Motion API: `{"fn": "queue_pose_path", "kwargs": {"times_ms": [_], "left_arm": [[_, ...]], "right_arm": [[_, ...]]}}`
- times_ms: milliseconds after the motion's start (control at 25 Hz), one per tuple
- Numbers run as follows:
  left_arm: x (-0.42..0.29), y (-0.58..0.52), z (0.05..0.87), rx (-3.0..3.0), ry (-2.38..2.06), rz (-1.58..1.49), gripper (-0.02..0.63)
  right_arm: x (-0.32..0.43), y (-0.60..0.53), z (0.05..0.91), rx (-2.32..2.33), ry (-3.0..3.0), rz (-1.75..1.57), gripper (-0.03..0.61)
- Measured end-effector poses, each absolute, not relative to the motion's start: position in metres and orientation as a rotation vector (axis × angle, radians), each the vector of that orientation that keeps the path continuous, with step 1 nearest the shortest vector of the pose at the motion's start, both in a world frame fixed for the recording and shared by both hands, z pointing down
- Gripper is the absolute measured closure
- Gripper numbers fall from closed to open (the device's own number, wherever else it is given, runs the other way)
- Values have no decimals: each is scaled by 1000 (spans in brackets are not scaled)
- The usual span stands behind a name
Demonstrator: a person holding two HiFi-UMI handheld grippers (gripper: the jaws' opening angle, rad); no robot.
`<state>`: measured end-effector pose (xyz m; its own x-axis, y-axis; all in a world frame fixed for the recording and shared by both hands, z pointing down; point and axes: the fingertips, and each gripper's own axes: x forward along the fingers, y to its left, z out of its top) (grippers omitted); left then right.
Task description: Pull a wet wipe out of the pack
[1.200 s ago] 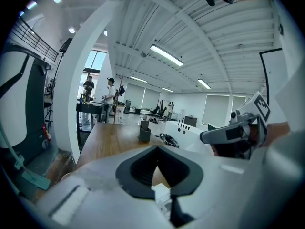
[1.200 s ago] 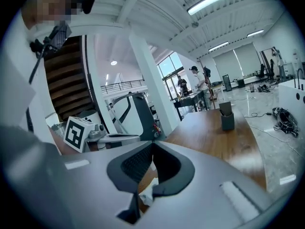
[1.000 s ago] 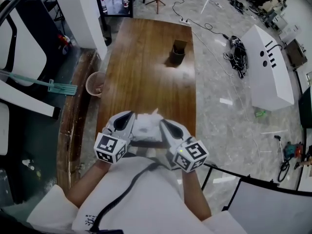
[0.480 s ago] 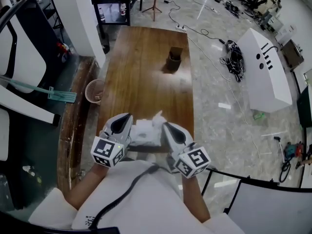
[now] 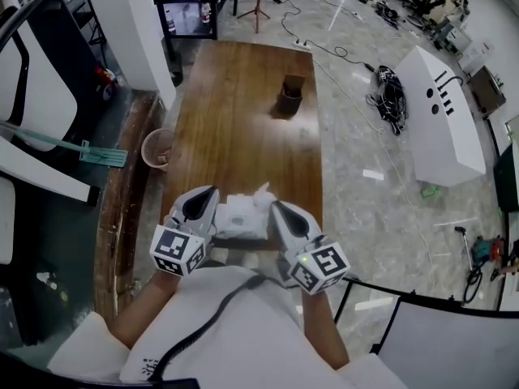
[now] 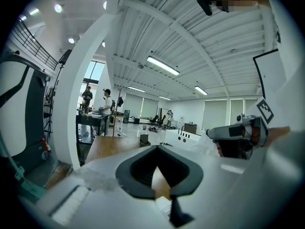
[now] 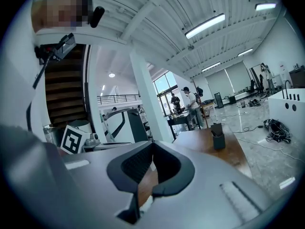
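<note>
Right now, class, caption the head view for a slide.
Left gripper and right gripper flank a wipe pack on the wooden table.

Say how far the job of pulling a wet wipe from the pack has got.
Done: a crumpled white wipe already pokes up from the white soft wipe pack on the brown wooden table. In hand: the left gripper and right gripper flank the pack, jaws shut; the right's tip sits beside the wipe. Still to do: drawing it fully clear.

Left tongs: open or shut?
Shut. In the left gripper view the left tongs show jaw tips meeting, no gap. Whether they pinch the white pack cannot be told.
</note>
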<state>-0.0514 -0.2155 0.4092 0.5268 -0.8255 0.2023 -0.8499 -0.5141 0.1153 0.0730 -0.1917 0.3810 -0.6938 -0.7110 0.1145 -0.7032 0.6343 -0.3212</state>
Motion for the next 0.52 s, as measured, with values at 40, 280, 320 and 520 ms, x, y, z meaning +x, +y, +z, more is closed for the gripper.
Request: {"fn": "queue_pose_path", "kwargs": {"times_ms": [40,280,320,520], "left_arm": [[-52,-214,410,2562,-1429,182,607],[-57,-210,417,2548,-1436,194,609],[-57,-210,418,2545,-1435,196,607],[-58,-208,422,2543,-1425,198,609]], "right_arm": [[73,-191,382,-1220,2821,-541,566],[70,-187,389,-1218,2836,-551,566],[70,-186,390,-1219,2838,-552,566],[68,-185,393,-1227,2845,-554,566]]}}
